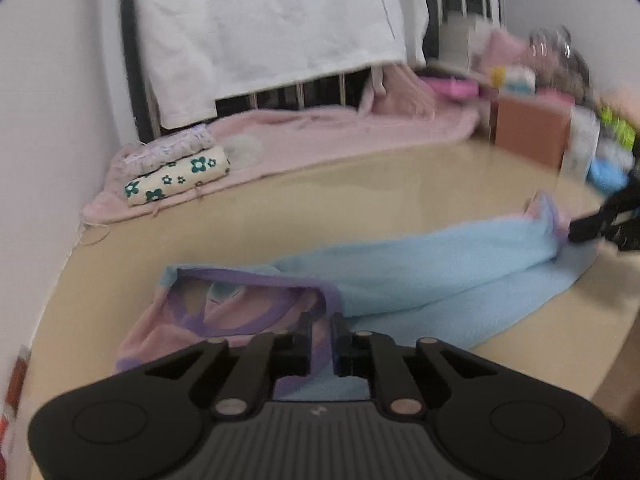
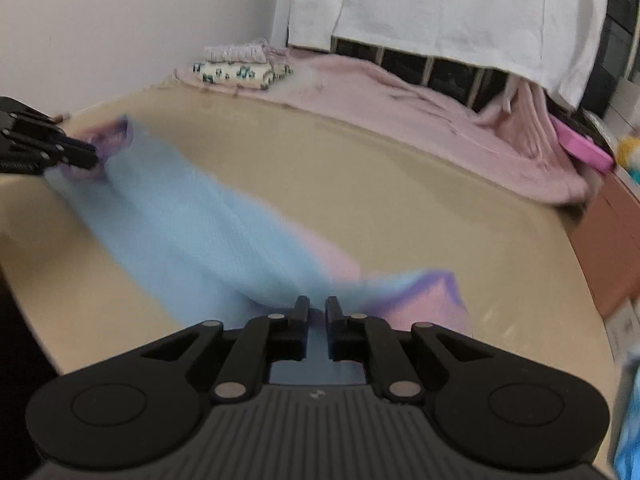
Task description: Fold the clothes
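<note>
Both grippers [image 1: 321,320] [image 2: 317,303] pinch the motion-blurred blue garment [image 1: 420,276], its edges indistinct.

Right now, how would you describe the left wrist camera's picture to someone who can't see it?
The left gripper is pinched shut on a light blue garment with purple trim, stretched across a beige table to the right gripper holding its far end. Folded clothes sit on a pink blanket behind.
</note>
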Demonstrator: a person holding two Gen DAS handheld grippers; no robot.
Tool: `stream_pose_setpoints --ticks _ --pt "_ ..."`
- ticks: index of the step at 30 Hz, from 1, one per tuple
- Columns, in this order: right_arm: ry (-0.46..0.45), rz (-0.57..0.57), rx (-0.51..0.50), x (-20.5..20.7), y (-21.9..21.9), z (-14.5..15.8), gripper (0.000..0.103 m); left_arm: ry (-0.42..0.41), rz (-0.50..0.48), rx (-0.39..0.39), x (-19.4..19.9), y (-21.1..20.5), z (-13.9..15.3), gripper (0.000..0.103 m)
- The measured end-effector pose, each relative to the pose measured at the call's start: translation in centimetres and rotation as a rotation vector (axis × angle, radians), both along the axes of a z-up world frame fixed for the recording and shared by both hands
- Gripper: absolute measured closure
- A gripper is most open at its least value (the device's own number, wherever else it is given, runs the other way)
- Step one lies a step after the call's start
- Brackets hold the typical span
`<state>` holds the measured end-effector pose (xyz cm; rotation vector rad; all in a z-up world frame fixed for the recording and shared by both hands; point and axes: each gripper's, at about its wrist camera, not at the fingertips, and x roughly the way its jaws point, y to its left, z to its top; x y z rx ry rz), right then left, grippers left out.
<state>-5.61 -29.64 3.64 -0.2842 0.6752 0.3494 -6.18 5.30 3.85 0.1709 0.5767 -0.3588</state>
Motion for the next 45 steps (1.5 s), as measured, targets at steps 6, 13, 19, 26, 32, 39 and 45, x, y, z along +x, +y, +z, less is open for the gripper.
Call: stream_pose_setpoints --ticks 6,13,19,26,32,39,45 --pt "0.012 -0.304 0.273 1.2 -5.6 1.3 0.067 0.018 0.047 -0.045 2.7 -1.1 1.5 0.054" --pt "0.187 -0.425 0.614 5.8 -7.4 -1.8 0.082 0.196 0.138 -0.166 5.3 -1.6 -0.6 0.102" --pt "0.044 -0.553 0.766 5.5 -9.3 -2.8 0.100 0.158 0.181 -0.212 1.6 -2.0 -0.6 0.102" --pt "0.085 -0.567 0.817 3.8 -10.4 -4.0 0.072 0.098 0.162 -0.211 0.2 -2.3 0.3 0.061" --pt "0.074 -0.564 0.712 4.9 -8.9 -3.5 0.101 0.106 0.259 -0.158 4.3 -1.2 0.8 0.073" --pt "-0.085 -0.540 0.448 1.5 -5.1 -0.2 0.084 0.071 0.477 -0.100 5.8 8.3 3.6 0.064" --pt "-0.027 -0.178 0.441 1.3 4.3 0.3 0.080 0.206 0.299 -0.111 11.9 8.8 1.9 0.060"
